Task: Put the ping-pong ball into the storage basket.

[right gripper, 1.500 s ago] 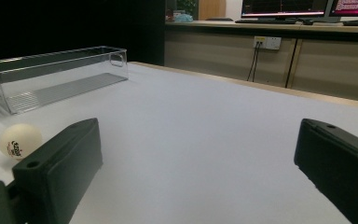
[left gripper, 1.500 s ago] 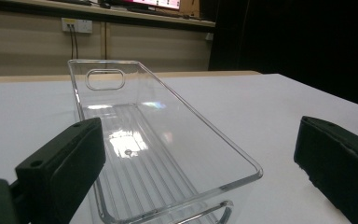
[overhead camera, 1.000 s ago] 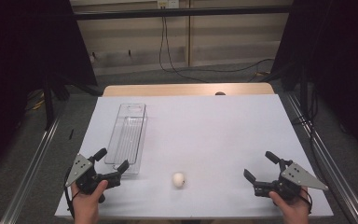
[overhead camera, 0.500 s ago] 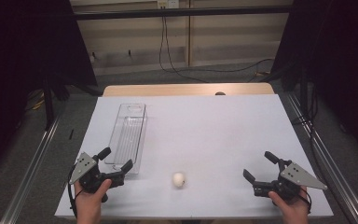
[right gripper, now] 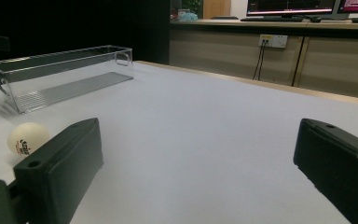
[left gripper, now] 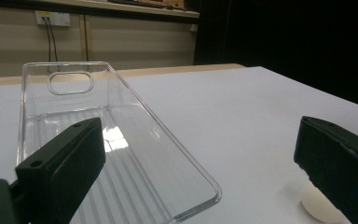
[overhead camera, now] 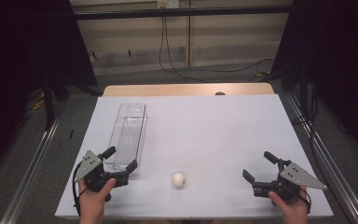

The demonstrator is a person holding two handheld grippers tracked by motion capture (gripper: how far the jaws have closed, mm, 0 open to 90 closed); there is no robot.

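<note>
A white ping-pong ball [overhead camera: 178,179] lies near the front edge of the white table [overhead camera: 214,130]. It also peeks out beside the jaws in the left gripper view [left gripper: 318,206] and the right gripper view [right gripper: 25,138]. A long clear plastic bin [overhead camera: 129,134] [left gripper: 107,140] [right gripper: 58,70] stands empty at the left. My left gripper [overhead camera: 120,159] [left gripper: 199,154] is open at the bin's near end, left of the ball, with nothing between its jaws. My right gripper [overhead camera: 258,166] [right gripper: 198,154] is open at the front right, well apart from the ball.
A wooden strip [overhead camera: 186,89] runs along the table's far edge. Metal rails [overhead camera: 32,163] flank both sides, and dark curtains stand beyond them. Cables [overhead camera: 168,51] hang down the back wall.
My left gripper has shifted slightly right and forward, closer to the bin's near end. The right gripper and the ball have stayed put.
</note>
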